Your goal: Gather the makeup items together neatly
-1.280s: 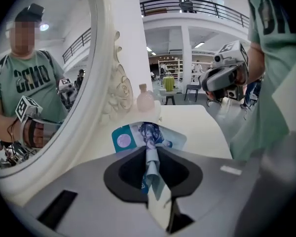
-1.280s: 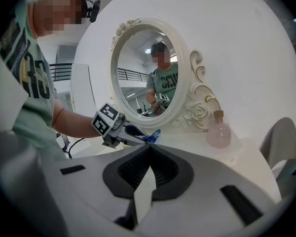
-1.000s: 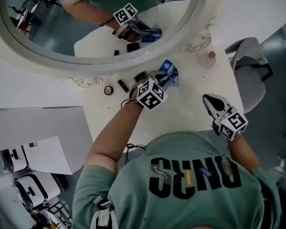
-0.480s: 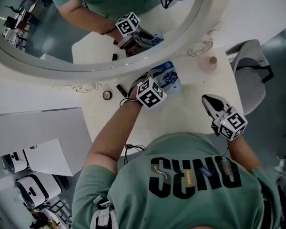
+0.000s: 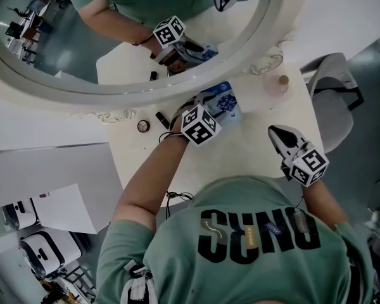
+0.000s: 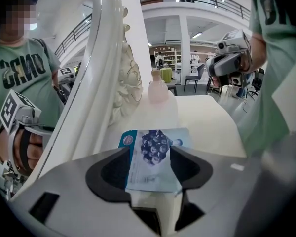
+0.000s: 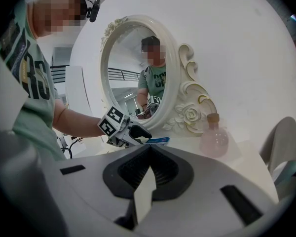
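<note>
**Left jaws opening around the blue sachet by the mirror**

The blue sachet (image 6: 153,161), printed with dark berries, is lying flat on the white worktop (image 5: 240,151), close in front of the mirror's carved frame (image 5: 266,40). In the left gripper view it is sitting lengthwise between the jaws of the left gripper (image 6: 150,151). The jaws are opening at this moment, spreading to either side of the sachet without pinching it. Its far end is sticking out past the jaw tips toward 12 o'clock.

In the head view, the gripper's marker cube is sitting at about 7 o'clock of the sachet. A small black lipstick tube (image 5: 163,117) is lying at 9 o'clock of the cube, near the mirror frame. A small round pot (image 5: 143,126) is resting just beyond it on the same side. At about 2 o'clock of the sachet, a pink bottle (image 5: 278,81) is standing upright, well apart from it.

The right gripper (image 7: 151,146) is hovering at about 4 o'clock of the sachet, near the worktop's right edge. Its jaws are pressed together with nothing between them, pointing toward the mirror. A white chair (image 5: 332,90) is standing off the worktop's edge at 3 o'clock.
</note>
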{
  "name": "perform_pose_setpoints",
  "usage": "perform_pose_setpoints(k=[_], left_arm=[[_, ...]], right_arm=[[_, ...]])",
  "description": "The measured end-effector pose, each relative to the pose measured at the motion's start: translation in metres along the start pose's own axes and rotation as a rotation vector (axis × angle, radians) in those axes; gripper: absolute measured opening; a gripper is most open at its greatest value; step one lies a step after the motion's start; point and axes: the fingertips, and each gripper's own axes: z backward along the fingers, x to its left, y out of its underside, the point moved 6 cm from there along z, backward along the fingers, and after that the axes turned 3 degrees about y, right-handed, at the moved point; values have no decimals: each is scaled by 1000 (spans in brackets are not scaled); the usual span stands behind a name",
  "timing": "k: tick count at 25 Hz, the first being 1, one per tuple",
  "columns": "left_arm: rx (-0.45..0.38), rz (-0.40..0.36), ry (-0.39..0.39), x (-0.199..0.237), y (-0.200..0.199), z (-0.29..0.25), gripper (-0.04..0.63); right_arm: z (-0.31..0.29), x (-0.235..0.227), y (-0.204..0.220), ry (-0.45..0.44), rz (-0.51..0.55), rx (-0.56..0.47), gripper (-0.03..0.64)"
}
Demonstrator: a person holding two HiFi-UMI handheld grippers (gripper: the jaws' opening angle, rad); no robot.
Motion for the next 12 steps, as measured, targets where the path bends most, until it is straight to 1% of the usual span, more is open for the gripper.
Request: perform_pose_setpoints(k=[2, 4, 6, 10, 12], left_arm=[[-12, -1, -8, -2, -2, 5, 246], [-44, 16, -13, -4, -6, 13, 245], [-109, 54, -13, -9, -13, 27, 245], [-283, 136, -28, -29, -22, 72, 245], [-335, 155, -46, -43, -19, 101, 245]], right_arm=[[1, 3, -1, -2, 7, -6, -6], [3, 6, -3, -4, 16, -13, -6], [6, 9, -7, -6, 27, -20, -5], [10, 23, -20, -22, 56, -45, -5], [12, 33, -28, -33, 70, -59, -5]])
